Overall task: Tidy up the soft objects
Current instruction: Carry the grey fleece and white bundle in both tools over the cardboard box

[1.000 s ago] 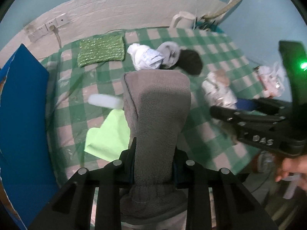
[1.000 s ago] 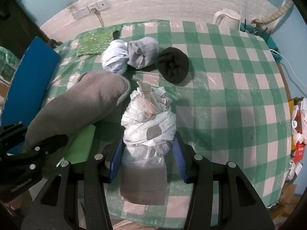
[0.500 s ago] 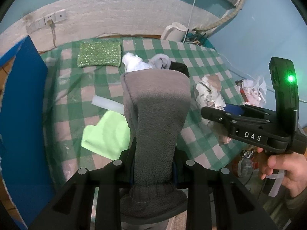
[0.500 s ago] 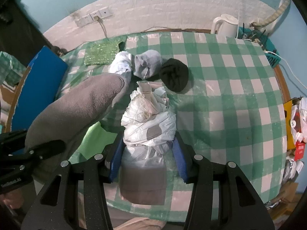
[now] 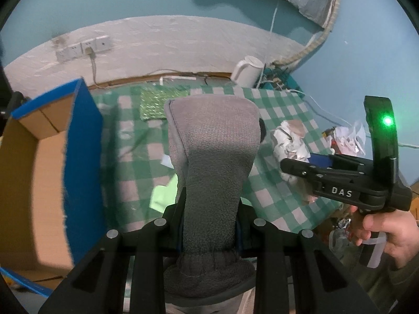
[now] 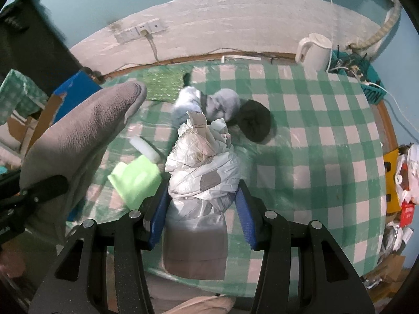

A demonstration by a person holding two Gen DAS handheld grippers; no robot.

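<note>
My left gripper (image 5: 210, 206) is shut on a grey fleece mitten (image 5: 212, 144), held upright well above the green checked table (image 5: 131, 157). The mitten also shows at the left of the right wrist view (image 6: 78, 136). My right gripper (image 6: 200, 204) is shut on a crumpled white-and-grey bundle (image 6: 204, 167), also held above the table; the bundle and gripper show at the right of the left wrist view (image 5: 290, 144). On the table lie a white sock ball (image 6: 187, 102), a grey sock ball (image 6: 222, 102) and a black sock ball (image 6: 255, 124).
An open cardboard box with blue outer walls (image 5: 81, 157) stands at the table's left. A light green cloth (image 6: 134, 178), a white roll (image 6: 145, 149) and a green sequin pad (image 6: 163, 83) lie on the table. A white kettle (image 6: 314, 51) stands at the back right.
Both grippers have lifted and drawn back from the table with their loads. The left view has swung left, so the box's open inside now shows.
</note>
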